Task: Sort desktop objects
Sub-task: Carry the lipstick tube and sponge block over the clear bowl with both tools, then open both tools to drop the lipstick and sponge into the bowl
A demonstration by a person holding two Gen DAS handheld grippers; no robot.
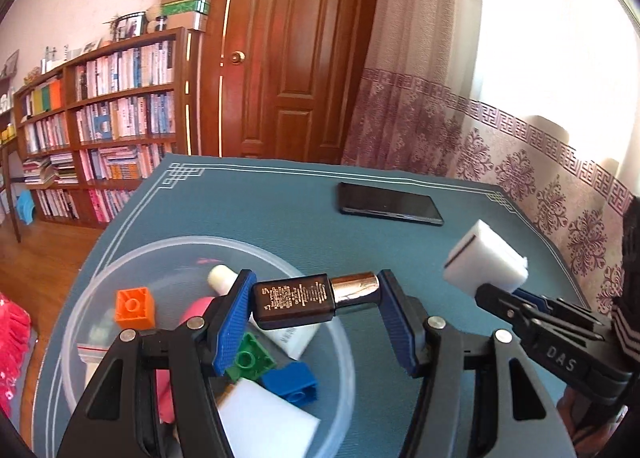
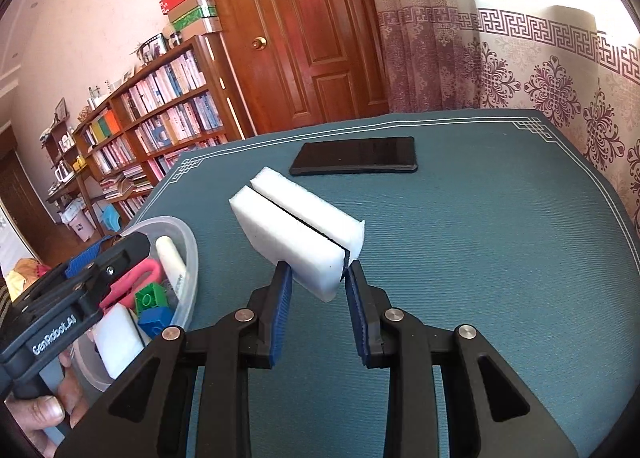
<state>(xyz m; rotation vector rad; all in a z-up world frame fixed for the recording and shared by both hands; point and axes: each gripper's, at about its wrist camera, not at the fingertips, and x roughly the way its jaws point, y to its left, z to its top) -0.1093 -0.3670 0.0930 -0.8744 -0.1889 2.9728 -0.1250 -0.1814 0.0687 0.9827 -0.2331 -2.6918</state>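
Note:
My left gripper (image 1: 314, 300) is shut on a black and copper lipstick (image 1: 316, 298), held crosswise above the right rim of a clear plastic bowl (image 1: 100, 274). The bowl holds an orange brick (image 1: 134, 308), a green brick (image 1: 248, 358), a blue brick (image 1: 290, 382), a white tube, pink scissors and a white sponge. My right gripper (image 2: 316, 278) is shut on the near end of a white foam block (image 2: 298, 227) with a dark slit, lifted over the teal mat. In the left wrist view that foam block (image 1: 486, 264) hangs to the right of the lipstick.
A black phone (image 2: 354, 155) lies flat near the far edge of the teal mat (image 2: 480, 258). A bookcase, a wooden door and a patterned curtain stand behind the table. A hand (image 2: 40, 414) grips the left tool's handle at the lower left.

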